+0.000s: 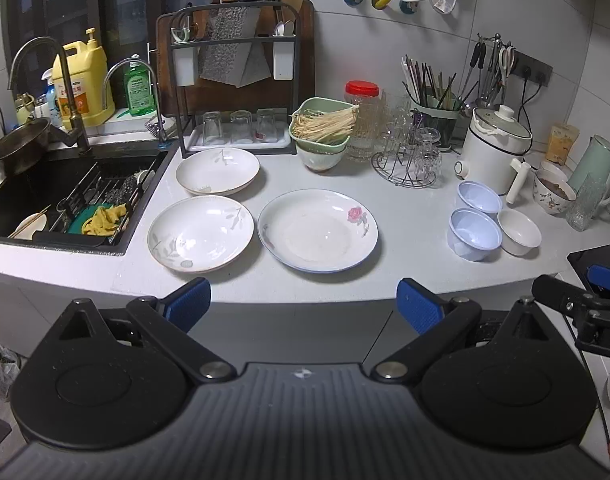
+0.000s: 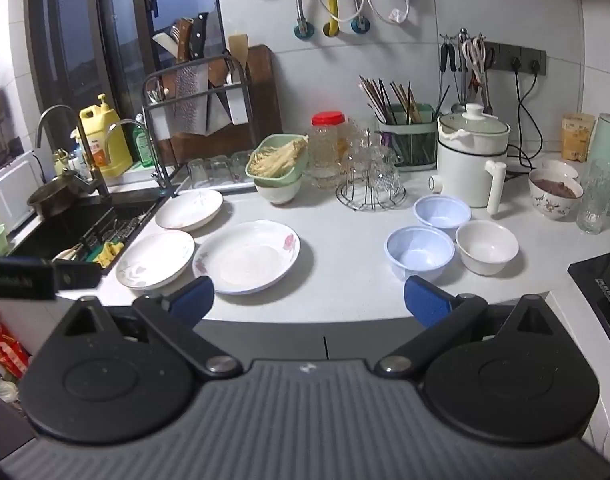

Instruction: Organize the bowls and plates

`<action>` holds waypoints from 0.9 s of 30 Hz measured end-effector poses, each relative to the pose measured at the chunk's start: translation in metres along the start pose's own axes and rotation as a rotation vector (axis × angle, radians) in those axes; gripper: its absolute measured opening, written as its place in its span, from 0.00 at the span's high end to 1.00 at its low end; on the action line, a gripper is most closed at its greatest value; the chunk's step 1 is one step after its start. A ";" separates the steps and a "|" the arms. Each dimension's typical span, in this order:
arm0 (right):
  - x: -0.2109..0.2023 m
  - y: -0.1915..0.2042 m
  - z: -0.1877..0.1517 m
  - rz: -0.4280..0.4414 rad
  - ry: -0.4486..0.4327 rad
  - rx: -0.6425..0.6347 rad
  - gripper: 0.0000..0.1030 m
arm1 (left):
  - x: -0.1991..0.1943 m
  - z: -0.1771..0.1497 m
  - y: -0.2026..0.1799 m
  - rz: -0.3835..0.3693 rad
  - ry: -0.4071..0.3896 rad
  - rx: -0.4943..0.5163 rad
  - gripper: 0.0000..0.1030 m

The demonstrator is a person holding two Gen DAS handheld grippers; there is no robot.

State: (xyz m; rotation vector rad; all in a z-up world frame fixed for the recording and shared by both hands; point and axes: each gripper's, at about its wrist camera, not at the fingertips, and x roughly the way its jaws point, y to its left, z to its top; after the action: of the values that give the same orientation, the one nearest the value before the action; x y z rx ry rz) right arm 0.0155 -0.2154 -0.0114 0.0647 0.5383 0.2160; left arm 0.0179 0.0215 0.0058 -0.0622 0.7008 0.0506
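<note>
- Left tool (image 1: pixel 303 304): jaws apart, holding nothing, in front of the surface (image 1: pixel 405 256) edge.
- Right tool (image 2: pixel 309 300): jaws apart, holding nothing.
- Three plates lie near the sink (image 1: pixel 45 200): rose plate (image 1: pixel 318 231), leaf plate (image 1: pixel 200 233), rear plate (image 1: pixel 217 171).
- Two blue bowls (image 1: pixel 475 233) touch a white bowl (image 1: pixel 519 233), well apart from the plates.

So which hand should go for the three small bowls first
Right, probably. The right tongs sit open nearer the two blue bowls and white bowl; the left tongs face the plates.
</note>
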 end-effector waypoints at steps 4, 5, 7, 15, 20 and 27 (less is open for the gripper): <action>0.011 0.000 -0.001 -0.032 0.000 -0.009 0.00 | 0.012 0.006 0.011 0.004 0.001 0.021 0.02; 0.012 0.001 0.000 -0.046 0.001 -0.001 0.00 | 0.012 0.008 0.013 0.005 -0.002 0.017 0.02; 0.012 0.001 0.002 -0.042 -0.004 0.030 0.00 | 0.009 0.011 0.018 0.004 -0.018 0.012 0.02; 0.015 0.013 0.004 -0.022 0.013 0.032 0.00 | 0.014 -0.001 0.031 0.003 -0.004 0.012 0.02; 0.013 0.017 0.008 -0.032 0.017 0.020 0.00 | 0.019 -0.008 0.041 0.019 0.016 0.012 0.02; 0.010 0.018 0.008 -0.035 0.025 0.022 0.00 | 0.016 -0.013 0.036 0.008 0.033 0.012 0.02</action>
State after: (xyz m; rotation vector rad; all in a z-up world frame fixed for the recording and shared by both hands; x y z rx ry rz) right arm 0.0246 -0.1961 -0.0080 0.0734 0.5665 0.1768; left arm 0.0196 0.0572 -0.0159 -0.0489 0.7347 0.0535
